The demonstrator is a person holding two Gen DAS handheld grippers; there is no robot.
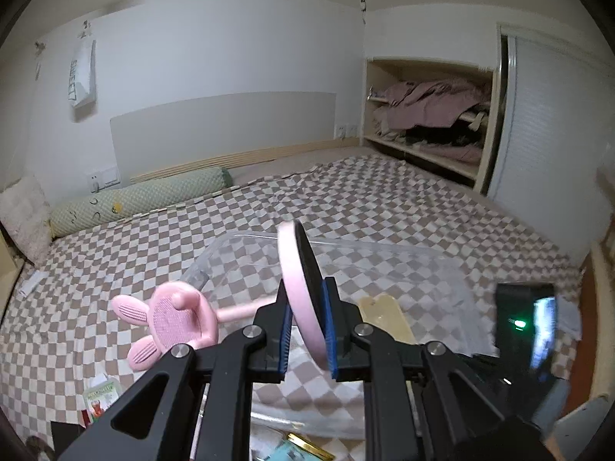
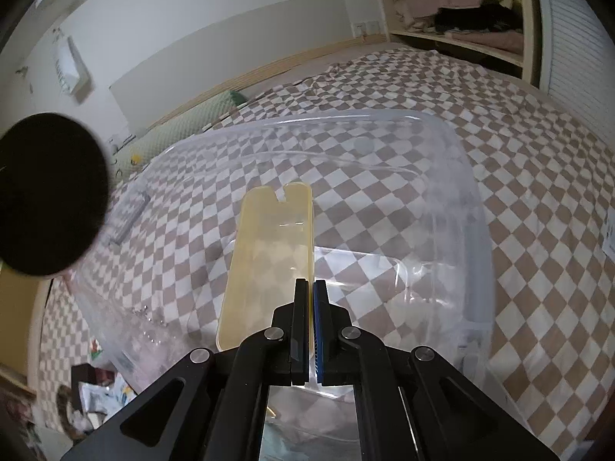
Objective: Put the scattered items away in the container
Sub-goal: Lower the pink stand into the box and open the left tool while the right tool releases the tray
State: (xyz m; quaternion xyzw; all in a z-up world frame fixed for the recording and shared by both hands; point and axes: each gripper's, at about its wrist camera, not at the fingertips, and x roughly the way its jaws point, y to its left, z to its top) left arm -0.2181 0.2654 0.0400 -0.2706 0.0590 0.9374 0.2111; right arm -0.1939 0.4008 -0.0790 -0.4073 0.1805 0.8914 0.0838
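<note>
My left gripper (image 1: 307,294) is shut on the rim of a pink round mirror (image 1: 298,269), whose thin stem runs left to a pink rabbit-shaped base (image 1: 173,317). It hangs over the near edge of a clear plastic container (image 1: 384,247) standing on the bed. In the right wrist view the mirror's dark face (image 2: 50,196) shows at the far left. My right gripper (image 2: 310,284) is shut on the long edge of a pale yellow translucent case (image 2: 269,253), held above the inside of the clear container (image 2: 442,123).
A checked blanket (image 1: 384,199) covers the bed. A green bolster (image 1: 142,198) lies by the headboard. An open wardrobe (image 1: 430,115) holds piled clothes at the right. Small packets (image 2: 100,388) lie near the container's near-left corner. A black housing with a green light (image 1: 522,322) sits at the right.
</note>
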